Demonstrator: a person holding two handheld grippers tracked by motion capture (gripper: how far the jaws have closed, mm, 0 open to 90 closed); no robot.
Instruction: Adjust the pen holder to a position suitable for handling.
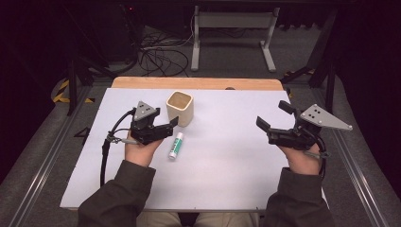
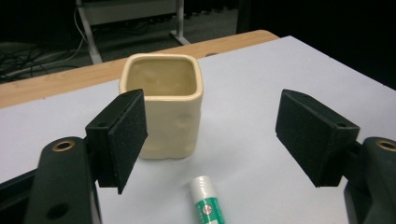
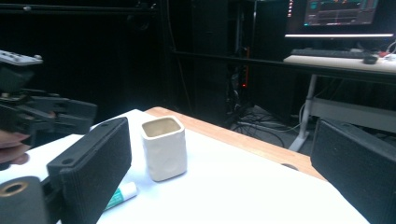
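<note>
The white tabletop (image 1: pixel 227 170) carries just two things, both on the person's left half. The larger is a cream square cup (image 1: pixel 180 108), standing upright with its mouth up, toward the far edge. The smaller is a glue stick (image 1: pixel 176 145) with a green label, lying flat just in front of the cup and apart from it, its long axis running nearly front to back with a slight lean.

The left gripper (image 1: pixel 171 126) is by far the nearer one. Its jaws stand apart with nothing between the pads, and in the left gripper view the glue stick (image 2: pixel 208 202) lies just below and ahead of them, with the cup (image 2: pixel 163 111) beyond. The jaws would close across the stick's width, so a short dip forward and down looks like all that is needed.

The right gripper (image 1: pixel 272 119) hangs well apart over the right side, released and holding nothing.
</note>
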